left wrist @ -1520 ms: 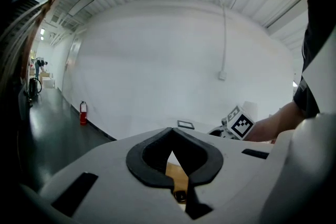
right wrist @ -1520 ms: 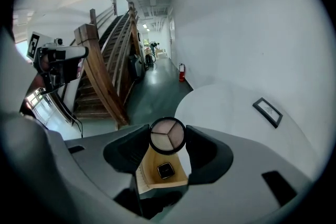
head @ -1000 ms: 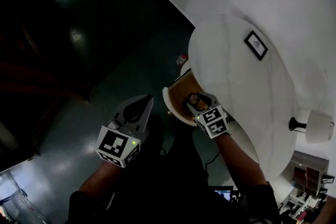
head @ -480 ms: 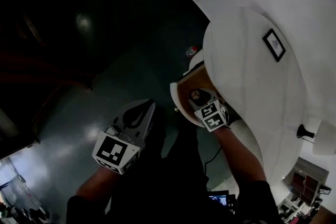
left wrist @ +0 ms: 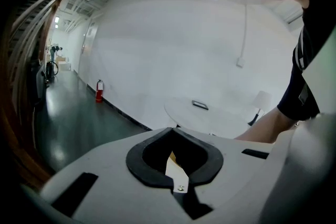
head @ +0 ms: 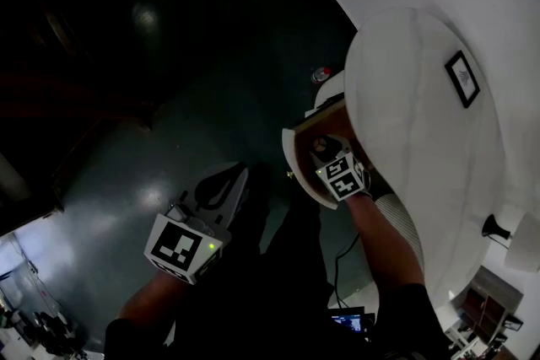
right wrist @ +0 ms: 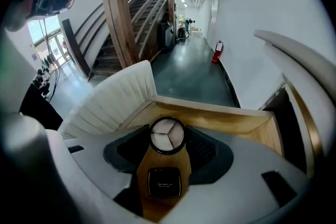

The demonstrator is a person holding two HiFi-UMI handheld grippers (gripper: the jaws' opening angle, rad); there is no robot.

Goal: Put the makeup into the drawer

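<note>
My right gripper (right wrist: 167, 136) is shut on a round makeup compact (right wrist: 167, 135) with a pale three-part top. It holds the compact low inside the open wooden drawer (right wrist: 220, 115). A black square compact (right wrist: 164, 182) lies on the drawer floor just behind it. From the head view, the right gripper (head: 324, 149) reaches down into the drawer (head: 310, 135) under the white round table (head: 405, 139). My left gripper (head: 221, 184) hangs over the dark floor, left of the drawer. In the left gripper view its jaws (left wrist: 173, 162) are shut with nothing between them.
The drawer's white ribbed front (right wrist: 113, 99) curves round on the left. On the table stand a small picture frame (head: 462, 78) and a lamp (head: 499, 228). A red fire extinguisher (right wrist: 216, 52) stands by the wall, and a wooden staircase (right wrist: 131, 18) rises beyond.
My right gripper has sunk into the drawer with the round compact still in it. The left gripper has dropped a little over the floor.
</note>
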